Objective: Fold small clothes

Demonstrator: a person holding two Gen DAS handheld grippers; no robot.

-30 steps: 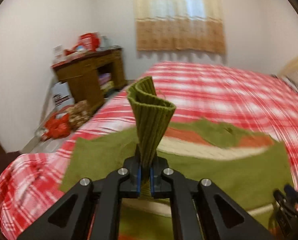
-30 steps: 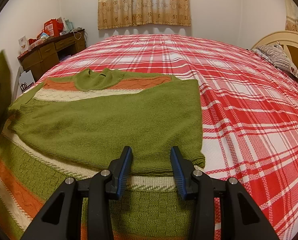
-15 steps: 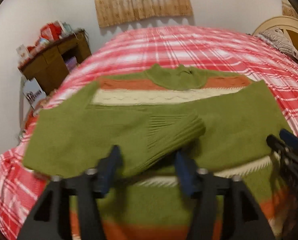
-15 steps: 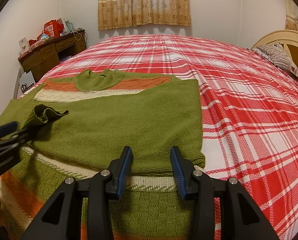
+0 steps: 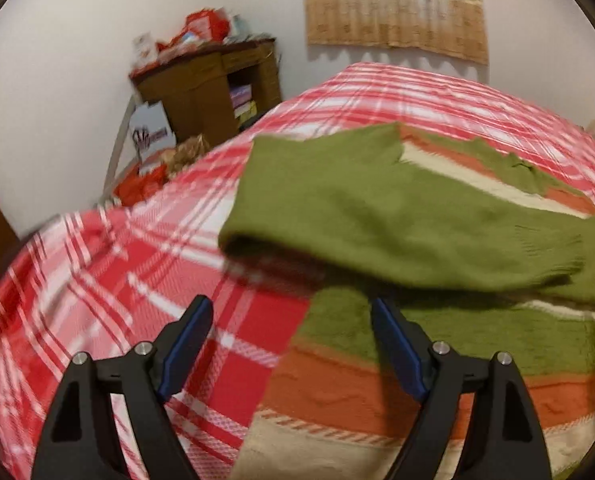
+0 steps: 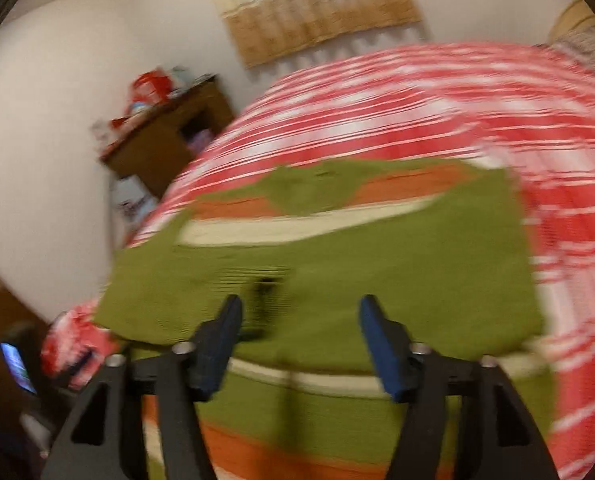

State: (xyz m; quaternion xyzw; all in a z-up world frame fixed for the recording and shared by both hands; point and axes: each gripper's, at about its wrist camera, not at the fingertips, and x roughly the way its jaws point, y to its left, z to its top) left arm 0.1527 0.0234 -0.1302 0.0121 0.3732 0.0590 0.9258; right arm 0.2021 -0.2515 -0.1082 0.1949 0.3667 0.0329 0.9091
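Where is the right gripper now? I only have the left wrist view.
Observer: The right gripper points at the middle of the sweater, over the folded green part. Its jaws are opening and nothing is between them.
Operator: Does a sleeve stick out on the side I can't see?
Observer: No. That edge runs straight along the bedspread, with no sleeve hanging past it.
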